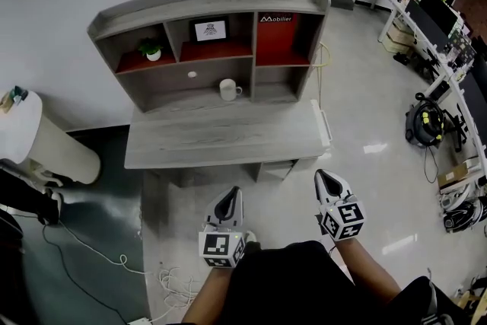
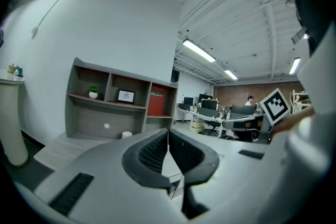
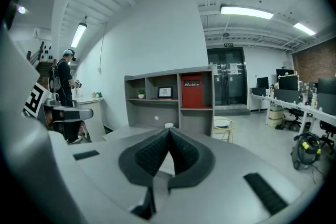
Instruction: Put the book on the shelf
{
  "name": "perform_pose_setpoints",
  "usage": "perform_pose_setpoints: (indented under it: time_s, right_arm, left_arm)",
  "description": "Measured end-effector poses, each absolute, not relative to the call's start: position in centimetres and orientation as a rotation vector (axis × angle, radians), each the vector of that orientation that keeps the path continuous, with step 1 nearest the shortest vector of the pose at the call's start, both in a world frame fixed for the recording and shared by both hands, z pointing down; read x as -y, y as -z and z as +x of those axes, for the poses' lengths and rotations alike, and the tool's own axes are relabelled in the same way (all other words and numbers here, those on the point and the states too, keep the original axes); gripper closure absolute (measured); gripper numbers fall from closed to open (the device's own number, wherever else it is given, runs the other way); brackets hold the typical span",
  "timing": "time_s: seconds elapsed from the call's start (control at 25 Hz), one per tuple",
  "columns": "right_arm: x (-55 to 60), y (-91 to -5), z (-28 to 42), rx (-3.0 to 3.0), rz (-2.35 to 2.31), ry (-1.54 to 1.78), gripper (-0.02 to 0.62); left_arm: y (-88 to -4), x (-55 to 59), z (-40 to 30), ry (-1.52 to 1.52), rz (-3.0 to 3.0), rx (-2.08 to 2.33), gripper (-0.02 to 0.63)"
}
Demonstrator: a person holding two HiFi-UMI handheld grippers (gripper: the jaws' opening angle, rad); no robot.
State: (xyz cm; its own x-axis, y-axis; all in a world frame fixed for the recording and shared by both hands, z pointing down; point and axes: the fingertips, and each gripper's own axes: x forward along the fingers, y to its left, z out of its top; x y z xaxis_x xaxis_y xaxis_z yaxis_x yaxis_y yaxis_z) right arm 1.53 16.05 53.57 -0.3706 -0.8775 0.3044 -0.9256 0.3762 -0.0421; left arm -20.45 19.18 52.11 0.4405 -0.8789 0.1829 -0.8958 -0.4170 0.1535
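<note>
Head view: the shelf unit sits at the back of the grey surface. The red book stands upright in the top-right compartment, its cover facing out, so the task looks done already. The plant is in the top-left bay, the framed pic in the middle one, and the mug is lower down. The left gripper and right gripper are held near the person's body, well apart from the surface. Prob. just at rest, as there's nothing to carry. Only this view shows that gap and the cables on the floor.

Left gripper view: the left gripper has its jaws pressed together w/ nothing between them. The book shows far off in the shelf. This view also shows the right gripper's marker cube and the office desks behind.

Right gripper view: the right gripper is likewise closed and empty. The book is seen front-on, upright in its bay. Extra here: a person standing at left and glass doors beyond the shelf.
</note>
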Motion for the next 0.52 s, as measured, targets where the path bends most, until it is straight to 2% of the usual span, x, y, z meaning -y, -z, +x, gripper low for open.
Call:
perform_pose_setpoints:
  time_s: [0.52]
  right_arm:
    - [-23.5, -53.0, 9.7, 2.438, 1.581, -0.309, 0.596]
  left_arm:
    - [-52.5, -26.6, -10.6, -0.139, 2.423, 1.528, 0.591]
